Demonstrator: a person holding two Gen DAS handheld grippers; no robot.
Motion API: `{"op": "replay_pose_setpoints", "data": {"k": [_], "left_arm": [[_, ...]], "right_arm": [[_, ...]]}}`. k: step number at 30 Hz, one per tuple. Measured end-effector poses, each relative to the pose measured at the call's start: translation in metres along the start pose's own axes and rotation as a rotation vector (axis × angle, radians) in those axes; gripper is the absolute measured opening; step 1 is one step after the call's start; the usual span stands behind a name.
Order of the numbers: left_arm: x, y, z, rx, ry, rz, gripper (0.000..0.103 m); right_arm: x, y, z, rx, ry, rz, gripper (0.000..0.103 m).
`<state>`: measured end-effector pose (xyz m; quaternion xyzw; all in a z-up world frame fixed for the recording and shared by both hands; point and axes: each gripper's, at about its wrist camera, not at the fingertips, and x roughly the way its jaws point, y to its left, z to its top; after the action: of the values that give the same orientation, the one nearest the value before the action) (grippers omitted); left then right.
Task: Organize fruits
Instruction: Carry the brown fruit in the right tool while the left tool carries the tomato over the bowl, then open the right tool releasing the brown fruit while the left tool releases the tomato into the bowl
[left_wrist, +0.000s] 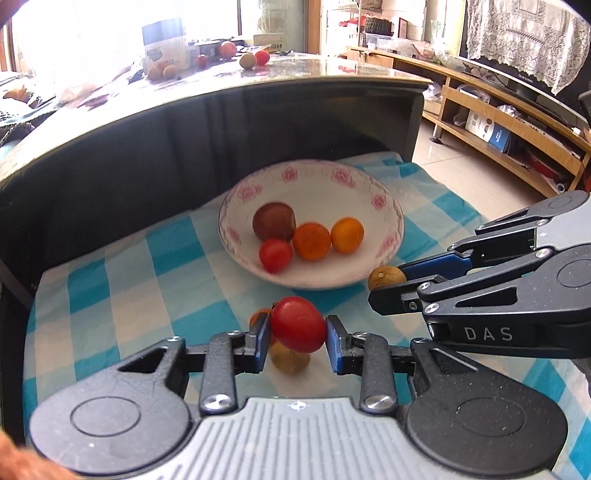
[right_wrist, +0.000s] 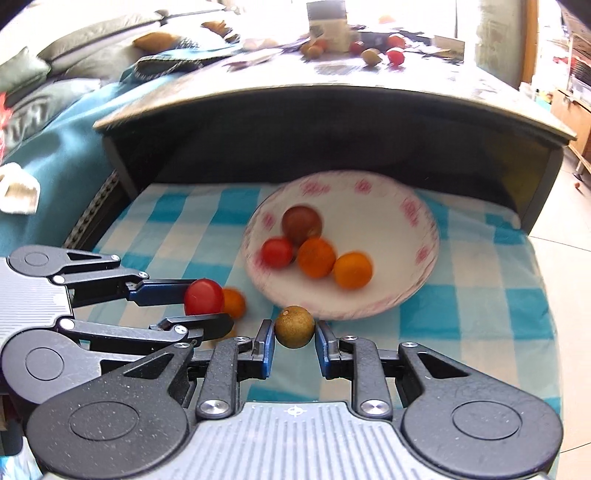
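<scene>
A white bowl with pink flowers on its rim sits on a blue-checked cloth, holding a dark plum, a red tomato and two oranges. At the bowl's 6 o'clock, a second red tomato and a tan-brown longan are each pinched between blue pads; a small orange and another tan fruit lie on the cloth.

Home living room, sofa cushions, wooden TV stand, lace-draped television, checkered tablecloth
</scene>
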<state>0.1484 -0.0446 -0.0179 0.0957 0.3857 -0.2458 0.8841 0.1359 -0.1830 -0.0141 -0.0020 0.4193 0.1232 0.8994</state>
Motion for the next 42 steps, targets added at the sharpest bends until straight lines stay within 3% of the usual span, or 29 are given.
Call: {"op": "replay_pose_setpoints", "data": {"k": [6,15,40,42], "left_arm": [[0.023,0.000,0.025,-0.025,-0.027,-0.003,0.040],[0.052,-0.007,0.036,-0.008,-0.005,-0.002,0.040],[0.073,-0.001,0.036,-0.017,0.002,0.038,0.041],[0.073,-0.001,0.036,-0.014,0.000,0.044,0.041]], "right_arm": [[0.012,-0.022,0.013,0.025,-0.011,-0.042,0.018],[0.035,-0.043,0.030,0.008,-0.030,-0.084,0.018],[0.059,-0.066,0.047,0.071,-0.087,-0.043,0.020],[0.060,-0.066,0.048,0.079,-0.088,-0.034,0.027]]}}
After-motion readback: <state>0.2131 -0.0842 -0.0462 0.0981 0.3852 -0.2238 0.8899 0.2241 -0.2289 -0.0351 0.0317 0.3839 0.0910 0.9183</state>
